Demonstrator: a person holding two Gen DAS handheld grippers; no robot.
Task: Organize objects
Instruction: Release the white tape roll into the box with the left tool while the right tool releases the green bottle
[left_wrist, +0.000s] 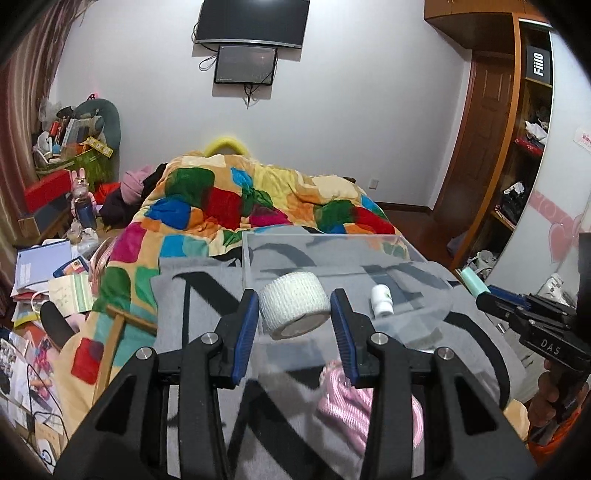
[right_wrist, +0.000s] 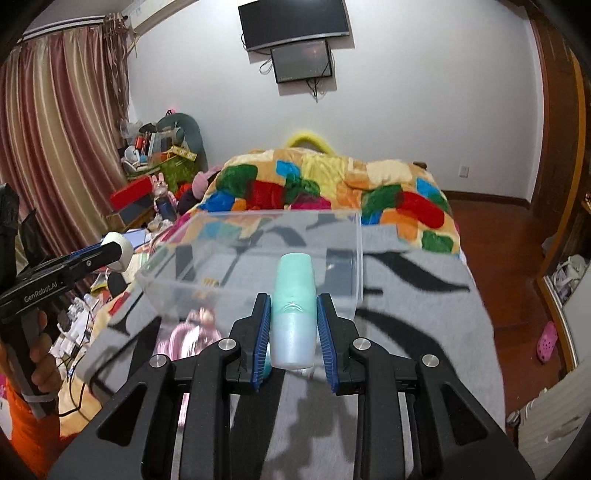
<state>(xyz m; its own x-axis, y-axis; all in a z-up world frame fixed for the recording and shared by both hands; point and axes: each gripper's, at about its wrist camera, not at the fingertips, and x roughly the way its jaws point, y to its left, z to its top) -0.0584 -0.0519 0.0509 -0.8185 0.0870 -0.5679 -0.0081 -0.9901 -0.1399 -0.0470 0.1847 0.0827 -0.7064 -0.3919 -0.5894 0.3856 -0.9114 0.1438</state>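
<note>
My left gripper (left_wrist: 294, 308) is shut on a white bandage roll (left_wrist: 294, 304) and holds it above the near edge of a clear plastic box (left_wrist: 258, 251) on the grey blanket. A small white bottle (left_wrist: 381, 301) lies inside the box. A pink rope bundle (left_wrist: 354, 402) lies on the blanket under my left fingers. My right gripper (right_wrist: 292, 312) is shut on a mint green bottle (right_wrist: 293, 295) and holds it just before the box (right_wrist: 358, 236). The left gripper with the roll (right_wrist: 120, 247) shows at the left of the right wrist view.
A grey patterned blanket (left_wrist: 192, 295) covers the near bed, a colourful quilt (left_wrist: 229, 199) lies behind it. Cluttered papers and boxes (left_wrist: 44, 280) fill the floor at left. A wooden wardrobe (left_wrist: 517, 147) stands at right. A pink slipper (right_wrist: 546, 341) lies on the floor.
</note>
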